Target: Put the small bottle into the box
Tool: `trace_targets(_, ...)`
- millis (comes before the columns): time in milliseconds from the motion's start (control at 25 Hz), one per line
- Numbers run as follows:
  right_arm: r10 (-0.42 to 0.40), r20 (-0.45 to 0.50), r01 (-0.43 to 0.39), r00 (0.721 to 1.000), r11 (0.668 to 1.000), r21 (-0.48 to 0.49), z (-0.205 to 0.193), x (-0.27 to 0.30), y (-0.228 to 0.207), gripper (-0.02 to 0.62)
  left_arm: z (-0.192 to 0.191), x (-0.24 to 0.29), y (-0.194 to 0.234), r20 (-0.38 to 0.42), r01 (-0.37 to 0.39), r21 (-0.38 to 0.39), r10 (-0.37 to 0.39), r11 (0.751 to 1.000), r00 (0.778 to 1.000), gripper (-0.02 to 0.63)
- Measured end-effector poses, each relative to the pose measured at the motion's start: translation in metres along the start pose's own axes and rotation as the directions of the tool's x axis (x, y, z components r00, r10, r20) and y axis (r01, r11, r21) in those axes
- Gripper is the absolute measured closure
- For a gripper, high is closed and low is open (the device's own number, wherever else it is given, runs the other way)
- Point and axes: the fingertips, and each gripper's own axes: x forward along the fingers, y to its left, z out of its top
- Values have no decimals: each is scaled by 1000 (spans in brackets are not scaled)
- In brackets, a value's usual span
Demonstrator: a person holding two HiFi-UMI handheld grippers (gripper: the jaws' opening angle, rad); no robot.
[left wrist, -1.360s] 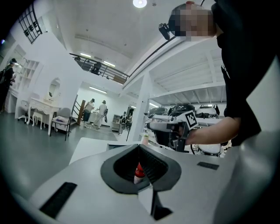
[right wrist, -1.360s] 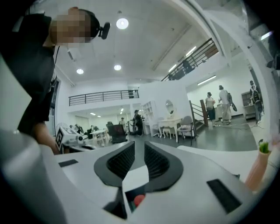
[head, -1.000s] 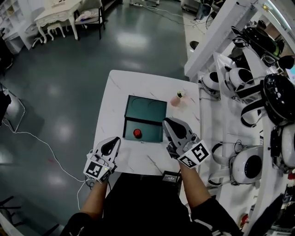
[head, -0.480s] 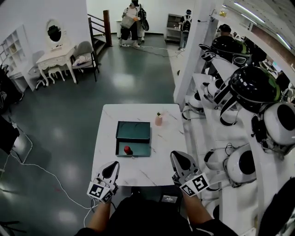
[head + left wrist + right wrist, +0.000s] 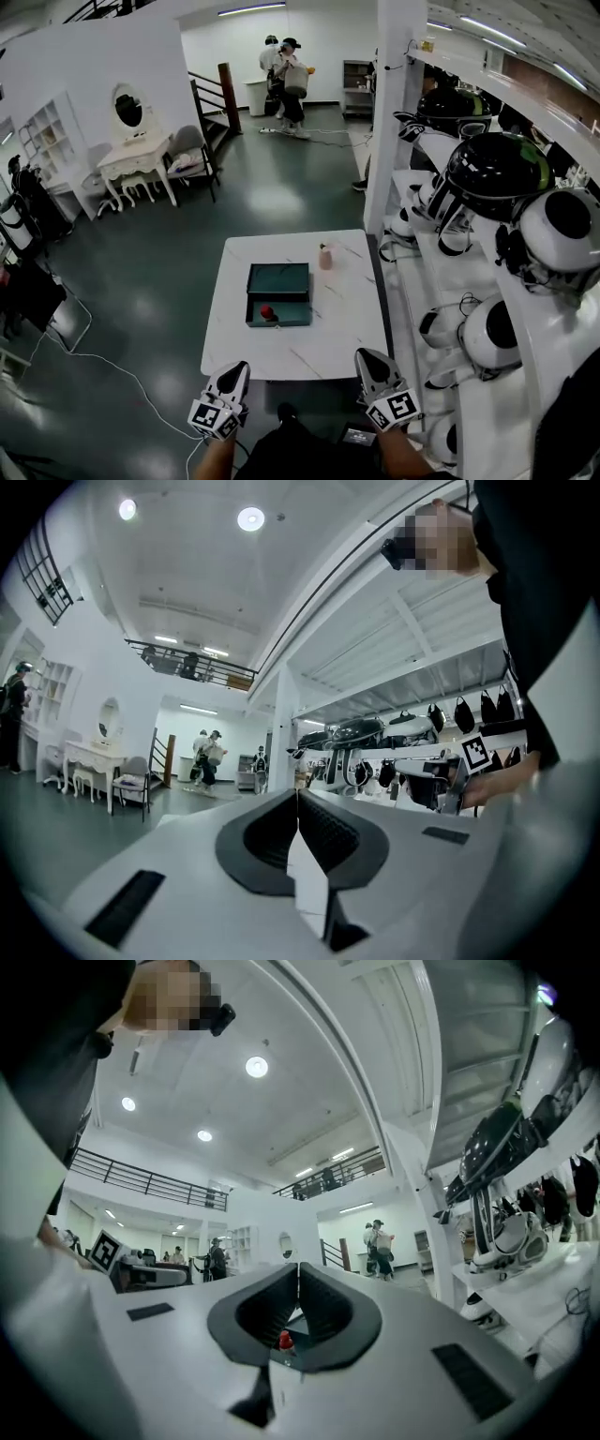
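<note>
Left tool point(image 5: 234, 371) and right tool point(image 5: 367, 358) both closed, empty. Small bottle point(image 5: 325, 256) appears light, rigid, easily toppled; grip mid-body.

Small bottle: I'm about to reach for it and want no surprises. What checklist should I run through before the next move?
1. Small bottle standing free on the table, beside the box: ok.
2. Box open: ok.
3. Space in the box next to the red thing: ok.
4. Right gripper jaws apart for the grasp: not ok, shut and empty.
5. Right gripper near the bottle: not ok, back at the table's near edge.
</note>
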Motion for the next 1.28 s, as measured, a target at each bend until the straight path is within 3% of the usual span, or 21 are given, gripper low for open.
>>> trace_targets(360, -75, -80, 77, 994, 997, 21, -44, -38, 23, 561, 7, -36, -32, -25, 25, 14, -24, 1000, 999, 589)
trace_targets(560, -64, -116, 64, 991, 998, -7, -56, -38, 47, 561, 24, -51, -36, 20, 9, -46, -8, 999, 1000, 589)
trace_targets(680, -58, -108, 57, 992, 998, -12, -51, -38, 64, 561, 20, -68, -35, 34, 38, -64, -36, 997, 999, 589)
trace_targets(800, -51, -93, 45, 994, 996, -71, -35, -44, 88, 561, 7, -88, -38, 52, 77, -91, -72, 993, 996, 589)
trace_targets(960, -12, -52, -1, 999, 970, -245, -7, -58, 148, 561, 2, -125, -48, 74, 110, -122, -101, 986, 992, 589)
trace_targets(1040, -8, -67, -8, 998, 971, -239, -9, -68, 170, 561, -4, -146, -52, 62, 119, -108, -113, 987, 992, 589)
trace_targets(1200, -38, -104, 19, 994, 983, -184, -25, -94, 202, 561, -29, -188, -70, -39, 149, 6, -149, 989, 988, 589)
trace_targets(1280, -48, -119, 27, 992, 985, -171, -36, -113, 219, 561, -42, -208, -81, -75, 190, -1, -190, 982, 979, 589)
